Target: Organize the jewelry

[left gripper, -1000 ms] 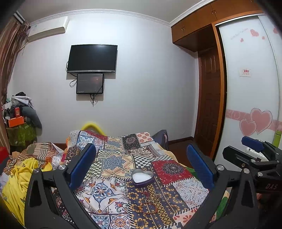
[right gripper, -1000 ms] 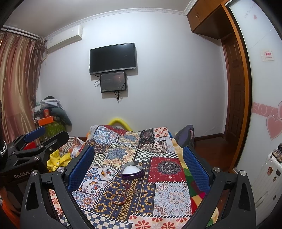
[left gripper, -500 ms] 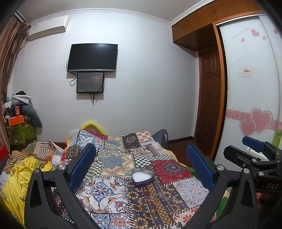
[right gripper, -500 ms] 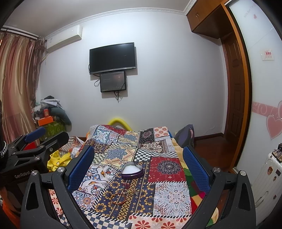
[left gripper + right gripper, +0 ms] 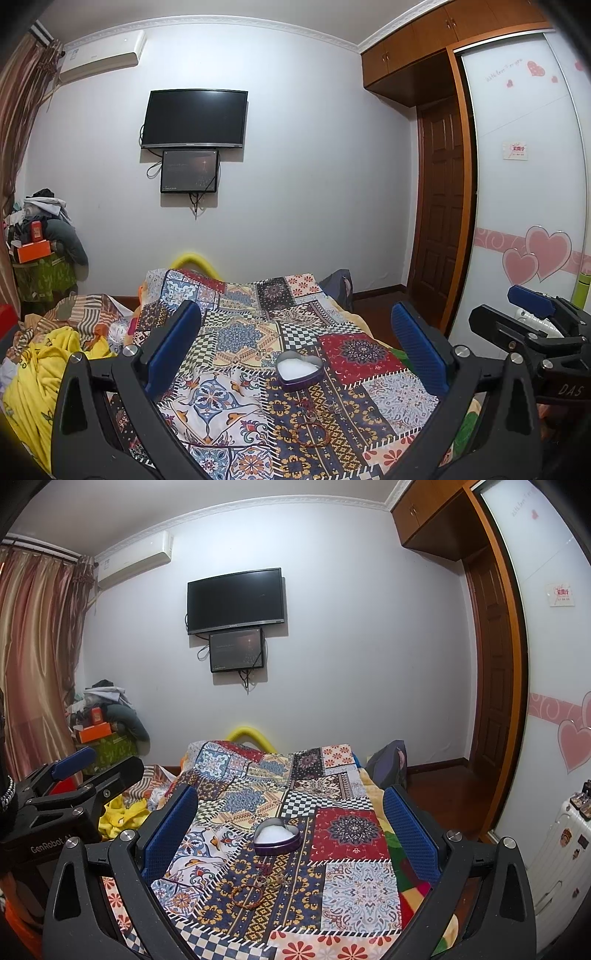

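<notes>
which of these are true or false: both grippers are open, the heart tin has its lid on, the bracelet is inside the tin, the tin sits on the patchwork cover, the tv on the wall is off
1. Both grippers are open. True: the left gripper and the right gripper have their fingers spread wide and hold nothing.
2. The heart tin has its lid on. False: the heart tin is open, showing a white lining.
3. The bracelet is inside the tin. False: the bracelet lies on the cover, nearer the cameras than the tin.
4. The tin sits on the patchwork cover. True: it rests on the patchwork cover.
5. The tv is off. True: the tv has a dark screen.
</notes>
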